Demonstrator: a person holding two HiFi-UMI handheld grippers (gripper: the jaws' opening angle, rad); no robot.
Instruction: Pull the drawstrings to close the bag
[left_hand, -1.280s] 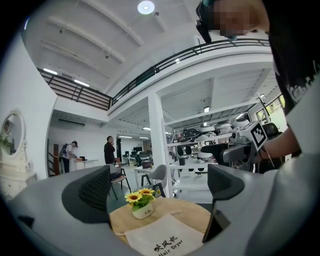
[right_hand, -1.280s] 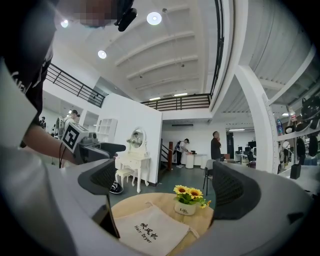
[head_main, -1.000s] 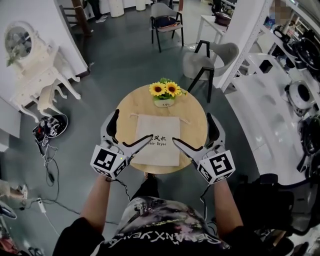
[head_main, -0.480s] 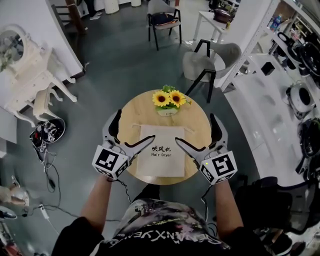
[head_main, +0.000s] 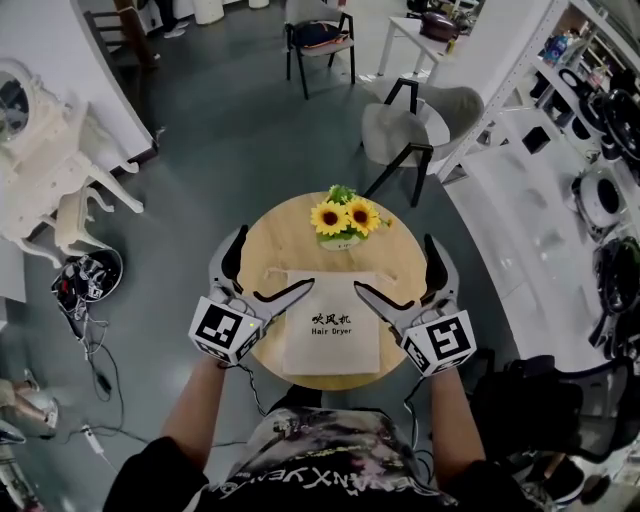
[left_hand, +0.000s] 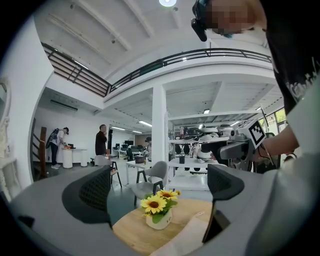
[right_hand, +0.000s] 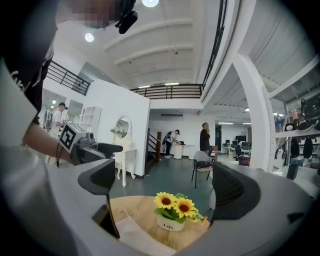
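Bag (head_main: 332, 325): lies flat on the table (head_main: 275, 225) towards its near edge, print up, mouth towards the flowers (head_main: 343, 220)
Mouth: not gathered; the top hem runs straight across at full width
Cords: a thin loop sticks out at each top corner and rests on the wood, the left one (left_hand: 199, 215) and the right one (right_hand: 122, 211); both are faint from the head view
Left gripper (head_main: 276, 257): jaws wide apart with nothing between them, held over the table beside the bag's top left corner
Right gripper (head_main: 393, 262): the same on the other side, gaping and empty by the top right corner
Feel: probably thin, limp cloth and very light; it lies so flat that there seems little inside, though that cannot be told for sure
Slip: likely to slide on the smooth wood if one cord is tugged alone, so the two pulls should go outward against each other
Hold: pinch each loop just outside the hem, cord only; the cord is thin and lies flat, so the jaw tips must reach the wood and close fully
Risk: catching hem cloth along with the cord would stop the mouth gathering; the flowers stand near the mouth and could be knocked
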